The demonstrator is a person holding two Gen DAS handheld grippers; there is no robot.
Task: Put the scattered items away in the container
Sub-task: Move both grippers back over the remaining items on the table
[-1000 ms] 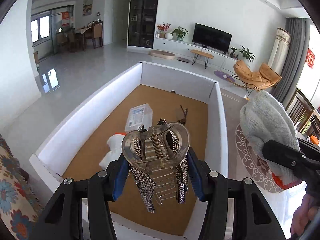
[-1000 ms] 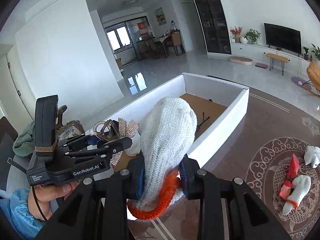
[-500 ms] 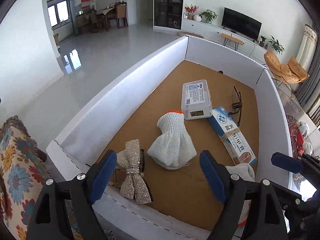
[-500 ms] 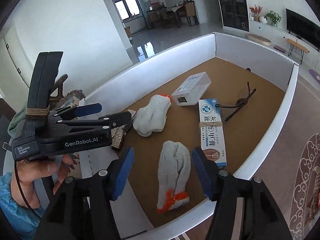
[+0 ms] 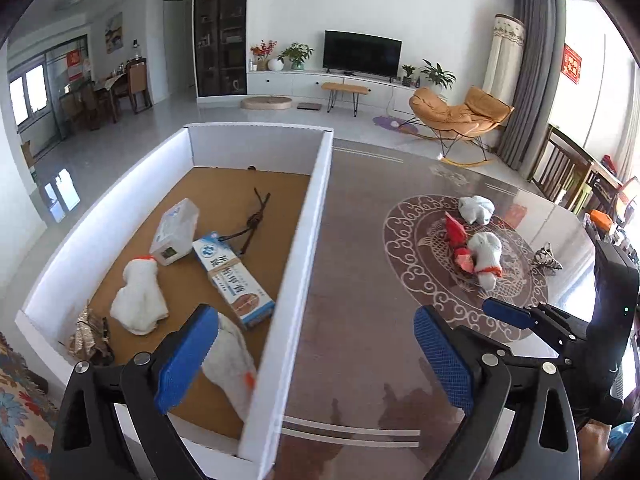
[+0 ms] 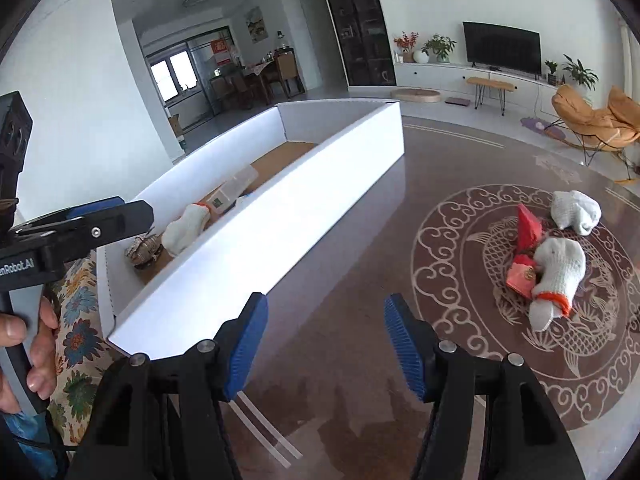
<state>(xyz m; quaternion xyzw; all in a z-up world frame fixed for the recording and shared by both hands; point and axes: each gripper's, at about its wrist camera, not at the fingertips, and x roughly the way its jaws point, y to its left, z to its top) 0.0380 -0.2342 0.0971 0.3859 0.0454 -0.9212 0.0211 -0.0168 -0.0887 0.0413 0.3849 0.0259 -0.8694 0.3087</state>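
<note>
The white box (image 5: 320, 200) with a cardboard floor holds two white gloves (image 5: 138, 300), a glittery hair clip (image 5: 88, 336), a clear case (image 5: 176, 226), a toothpaste carton (image 5: 236, 284) and sunglasses (image 5: 252, 220). My left gripper (image 5: 316, 320) hangs over the box's right wall, its jaws opening with nothing between them. My right gripper (image 6: 326, 320) is open and empty above the brown table (image 6: 360, 240). On the table's round pattern lie two white gloves (image 6: 558, 276), red packets (image 6: 528, 232) and, in the left wrist view, a second glittery clip (image 5: 546, 258).
A flowered cloth (image 6: 76, 320) lies at the box's near left corner. A hand (image 6: 36, 344) holds the left gripper's handle. An orange rocking chair (image 5: 456, 114) and a TV unit stand far behind the table. Wooden chairs stand at the right edge.
The left gripper let go of the hair clip and the right let go of the glove; both now lie in the box. Both grippers swung right, away from the box and toward the table.
</note>
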